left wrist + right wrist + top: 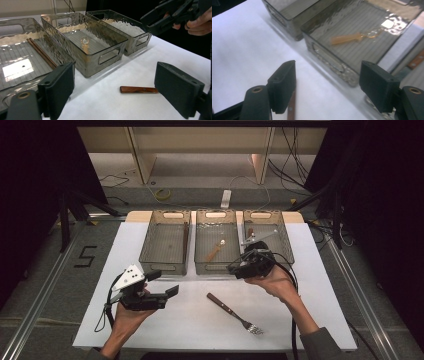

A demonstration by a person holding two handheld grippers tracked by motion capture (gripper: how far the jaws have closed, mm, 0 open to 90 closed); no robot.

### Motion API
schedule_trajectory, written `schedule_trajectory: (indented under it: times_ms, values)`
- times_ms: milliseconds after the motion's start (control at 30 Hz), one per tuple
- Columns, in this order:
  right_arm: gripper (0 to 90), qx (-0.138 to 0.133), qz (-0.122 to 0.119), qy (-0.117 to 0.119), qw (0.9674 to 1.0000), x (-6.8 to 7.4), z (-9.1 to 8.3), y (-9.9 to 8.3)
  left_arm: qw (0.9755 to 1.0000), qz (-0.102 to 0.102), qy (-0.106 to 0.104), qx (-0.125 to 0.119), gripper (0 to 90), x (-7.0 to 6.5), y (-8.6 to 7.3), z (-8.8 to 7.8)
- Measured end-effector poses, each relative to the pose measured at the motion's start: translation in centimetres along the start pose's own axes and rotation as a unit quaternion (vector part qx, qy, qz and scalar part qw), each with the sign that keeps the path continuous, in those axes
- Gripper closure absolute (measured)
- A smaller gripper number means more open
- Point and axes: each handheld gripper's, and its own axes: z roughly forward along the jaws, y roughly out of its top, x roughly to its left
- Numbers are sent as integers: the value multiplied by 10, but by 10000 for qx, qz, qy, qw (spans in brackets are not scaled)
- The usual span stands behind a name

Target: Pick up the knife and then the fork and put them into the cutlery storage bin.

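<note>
**Both grippers open, fork on the white sheet**

We take the middle bin (216,242) as our reference. It stands in a row of three clear bins on the white sheet (320,285), flanked by the left bin (166,242) and the right bin (270,232).

We see a wooden-handled spoon (216,250) lying inside the middle bin. A pair of brown chopsticks (185,241) rests in the left bin, along the wall nearest the middle bin. A knife with a wooden handle (255,237) lies in the right bin.

The fork (235,314) lies flat on the sheet in front of the middle bin — wooden handle toward the bin, tines toward the person.

The left gripper (165,282) hovers in front of the left bin, its jaws spread wide and holding nothing. The right gripper (237,268) hangs at the near right corner of the middle bin; its jaws also stand apart — empty. In the right gripper view the fork handle (291,107) shows beside one jaw.
</note>
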Motion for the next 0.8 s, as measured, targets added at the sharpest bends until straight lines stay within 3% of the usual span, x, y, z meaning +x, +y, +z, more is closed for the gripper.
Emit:
schedule_trajectory:
  times_ms: [800]
  values:
    - [297,536,-328,335,9975,27,16,-11,10000,-6,4,-30,157,0,1,-1]
